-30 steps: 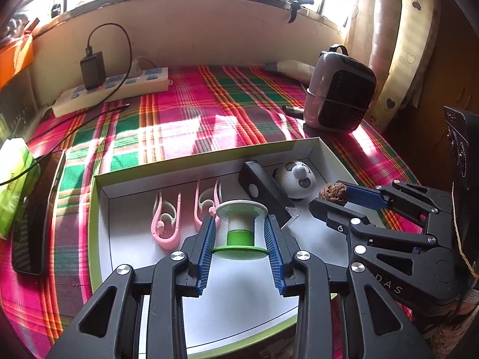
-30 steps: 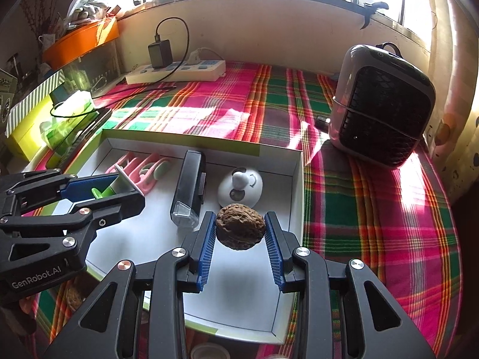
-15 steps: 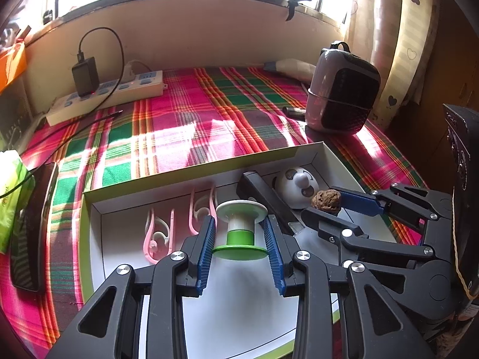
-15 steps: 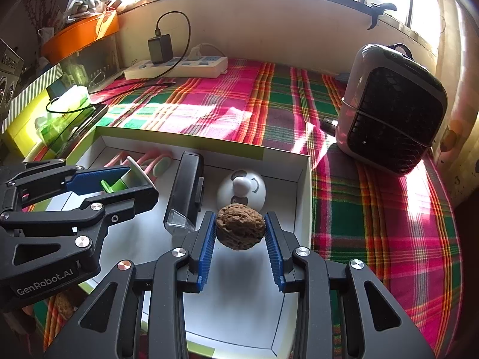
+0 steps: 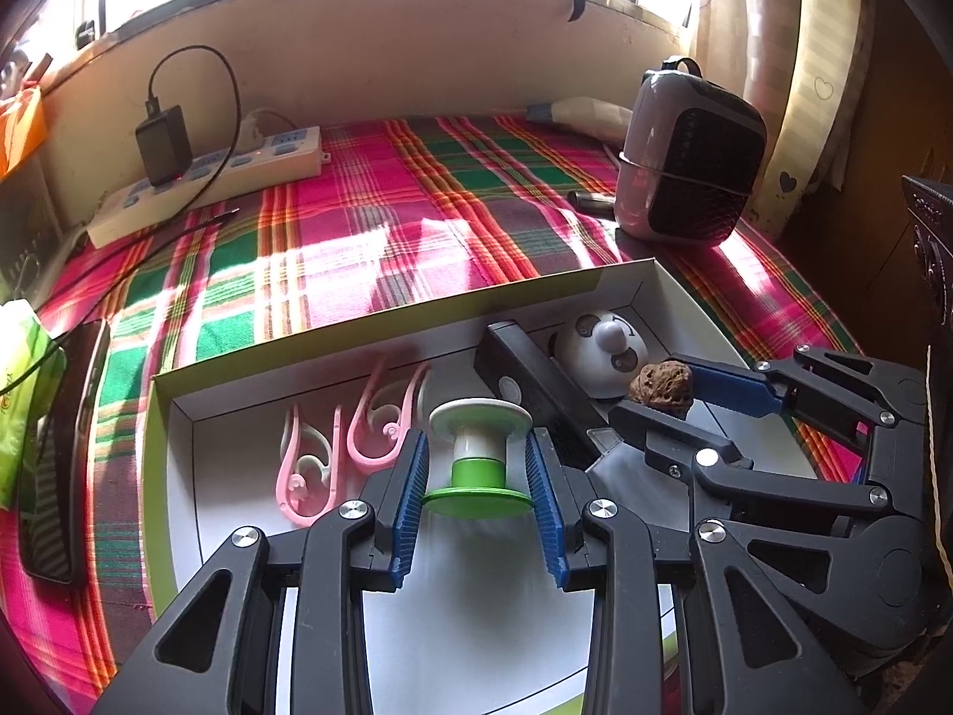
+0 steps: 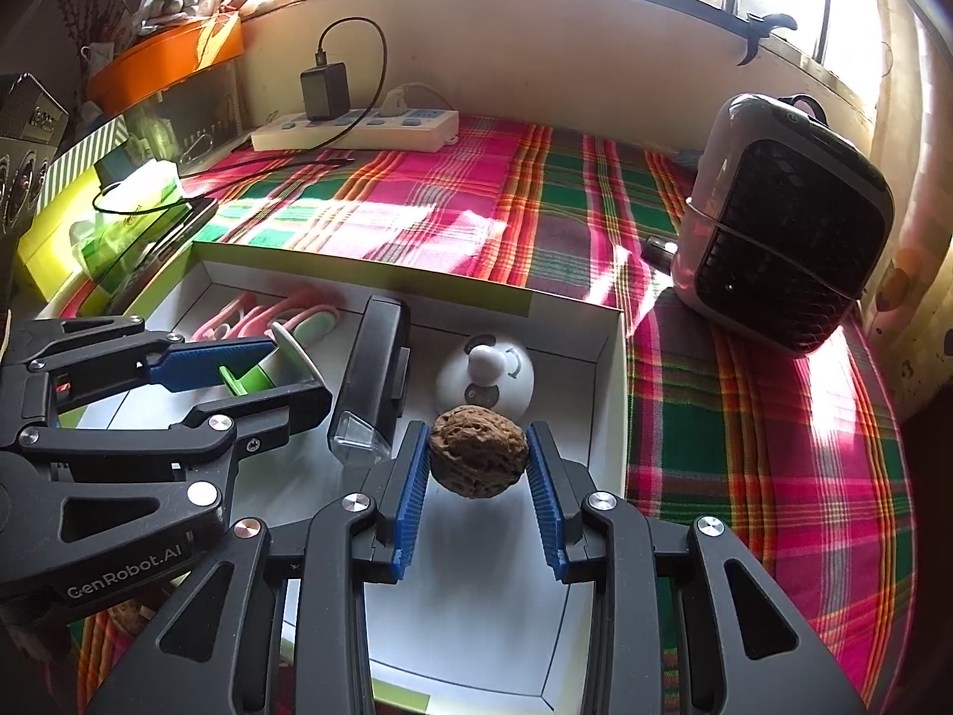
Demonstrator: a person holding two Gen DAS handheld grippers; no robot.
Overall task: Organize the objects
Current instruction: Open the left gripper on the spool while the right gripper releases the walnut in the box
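Note:
A shallow white box with a green rim [image 5: 381, 313] lies on the plaid cloth. My left gripper [image 5: 479, 468] is shut on a green and white spool [image 5: 479, 453], held upright just above the box floor. My right gripper [image 6: 479, 465] is shut on a brown walnut [image 6: 479, 451] over the right part of the box [image 6: 357, 271]. In the left wrist view the right gripper [image 5: 673, 393] with the walnut [image 5: 662, 384] stands to the right. In the right wrist view the left gripper [image 6: 268, 372] holds the spool [image 6: 256, 378] at the left.
In the box lie two pink clips [image 5: 351, 441], a black oblong device [image 5: 530, 384] and a white round toy [image 5: 598, 351]. A small heater [image 6: 786, 226] stands to the right. A power strip with a charger [image 5: 208, 179] lies at the back. A phone [image 5: 59, 465] lies at the left.
Both grippers keep the same grips over the box. Only a slight sway of the views shows.

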